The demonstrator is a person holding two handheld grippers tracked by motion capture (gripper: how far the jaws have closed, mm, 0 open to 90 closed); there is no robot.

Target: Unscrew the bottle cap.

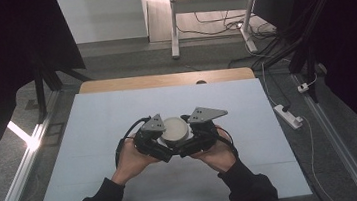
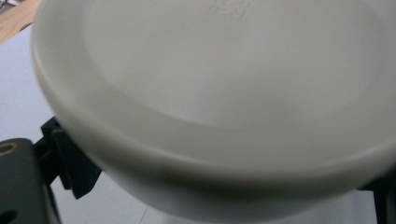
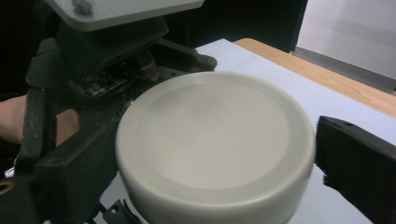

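White round container (image 1: pixel 175 129) sits mid-mat (open room all round); left claw (image 1: pixel 163 143) and right claw (image 1: pixel 187 142) flank it, grip unclear.

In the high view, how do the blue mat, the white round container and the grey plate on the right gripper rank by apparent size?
1. blue mat, clearly largest.
2. white round container.
3. grey plate on the right gripper; it looks close to the container's size and sits higher, nearer the camera, so this order is unsure.

A round white lid (image 2: pixel 224 93), seen very close and blurred, with faint embossed marks near its top edge. A black jaw shows beneath its lower-left rim, over the pale tabletop (image 2: pixel 18 93).
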